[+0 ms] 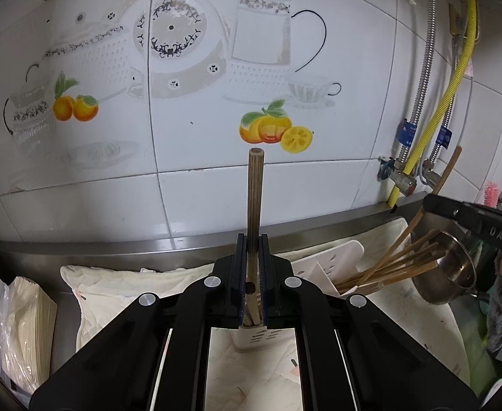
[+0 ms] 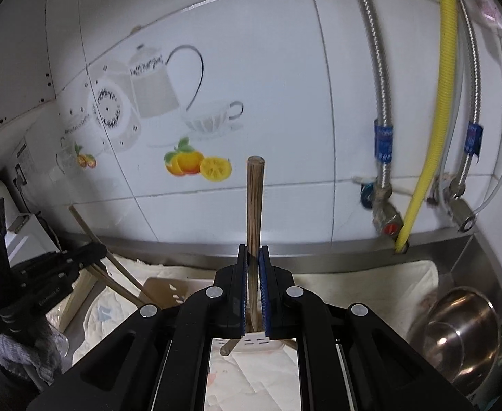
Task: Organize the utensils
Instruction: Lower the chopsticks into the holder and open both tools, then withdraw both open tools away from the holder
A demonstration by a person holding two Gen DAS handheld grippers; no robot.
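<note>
The left tool (image 1: 252, 243) is clamped on one wooden chopstick (image 1: 255, 191), its blue-lined jaws pressed flat against the stick's lower part. The stick's long axis runs straight along the fingers, its blunt round end pointing to 12 o'clock against the tiled wall (image 1: 199, 188). It is brown with fine lengthwise grain, darker near the jaws, and has a dark knot lower down between the pads.

Below that tool, at 6 o'clock, a white slotted utensil holder (image 1: 322, 260) lies on a pale cloth (image 1: 114, 291) spread over the steel bench (image 1: 79, 248). At 3 o'clock of the holder a bundle of chopsticks (image 1: 398, 260) fans out, roughly six or seven, tips aimed toward 2 o'clock and resting at the rim of a steel pot (image 1: 452, 270). A bagged stack of paper (image 1: 25, 325) sits at 8 o'clock.

The right tool (image 2: 253, 253) likewise is closed on a single wooden chopstick (image 2: 255, 202). It too runs along the fingers and points to 12 o'clock, brown and ridged, with a rounded flat tip. In the right wrist view the other tool shows at 9 o'clock, its stick slanting toward 11 o'clock. The white holder (image 2: 168, 289) lies under the right tool on the cloth, and one steel pot (image 2: 463, 335) sits at 4 o'clock. On the wall at 2 o'clock hang two braided metal hoses (image 2: 374, 68) and one yellow hose (image 2: 446, 85).
</note>
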